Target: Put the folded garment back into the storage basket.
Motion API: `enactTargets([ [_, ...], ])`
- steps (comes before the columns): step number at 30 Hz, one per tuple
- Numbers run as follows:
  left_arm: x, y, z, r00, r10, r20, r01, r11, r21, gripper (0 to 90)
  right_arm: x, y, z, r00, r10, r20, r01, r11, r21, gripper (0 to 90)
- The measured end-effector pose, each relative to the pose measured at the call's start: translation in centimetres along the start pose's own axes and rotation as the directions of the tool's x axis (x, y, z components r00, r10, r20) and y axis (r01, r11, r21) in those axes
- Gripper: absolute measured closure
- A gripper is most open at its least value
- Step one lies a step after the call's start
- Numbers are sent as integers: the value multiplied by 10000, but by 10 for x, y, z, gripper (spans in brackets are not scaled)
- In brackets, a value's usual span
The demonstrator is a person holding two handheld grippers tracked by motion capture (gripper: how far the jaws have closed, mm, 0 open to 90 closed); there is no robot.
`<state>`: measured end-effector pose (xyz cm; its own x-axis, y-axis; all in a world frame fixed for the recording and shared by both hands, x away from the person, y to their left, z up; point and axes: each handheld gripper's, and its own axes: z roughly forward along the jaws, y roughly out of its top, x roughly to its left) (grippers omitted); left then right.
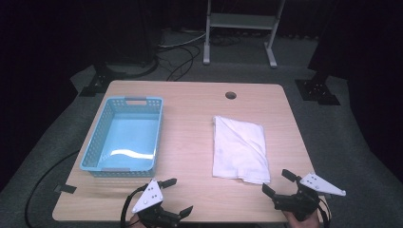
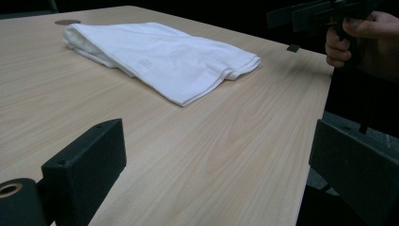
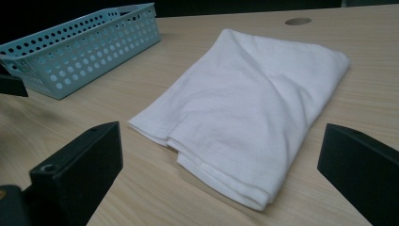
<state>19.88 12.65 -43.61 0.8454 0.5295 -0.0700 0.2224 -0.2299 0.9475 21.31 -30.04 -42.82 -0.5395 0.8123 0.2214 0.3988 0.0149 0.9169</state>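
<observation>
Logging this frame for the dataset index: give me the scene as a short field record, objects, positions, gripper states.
surface: wooden table
cloth: folded white towel, flat on the table, right of centre
container: light blue perforated basket, left of the towel, nothing visible inside
left gripper: open, near edge, holding nothing
right gripper: open, just off the towel's near corner, not touching it
table feature: round cable hole at the far edge

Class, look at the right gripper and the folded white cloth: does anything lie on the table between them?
Nothing visible does. The right gripper hangs open at the table's near edge, and bare wood runs from its jaws to the folded white cloth's nearest corner. The blue basket sits off to the left, out of that path.
</observation>
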Motion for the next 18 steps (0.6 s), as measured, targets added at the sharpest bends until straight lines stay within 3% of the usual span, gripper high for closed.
enactTargets([
  [8,-1,1,-2,10000,12,-10,-12,10000,-49,41,-3,13,11,9998,-54,-166,59,9994,330,5],
  [15,-3,1,-3,10000,68,-33,-68,10000,-43,41,-8,19,24,9977,344,-584,-290,9954,911,5],
  [18,-3,1,-3,9999,103,-44,-103,9999,-26,41,-10,20,26,9984,406,-404,-365,9946,972,4],
])
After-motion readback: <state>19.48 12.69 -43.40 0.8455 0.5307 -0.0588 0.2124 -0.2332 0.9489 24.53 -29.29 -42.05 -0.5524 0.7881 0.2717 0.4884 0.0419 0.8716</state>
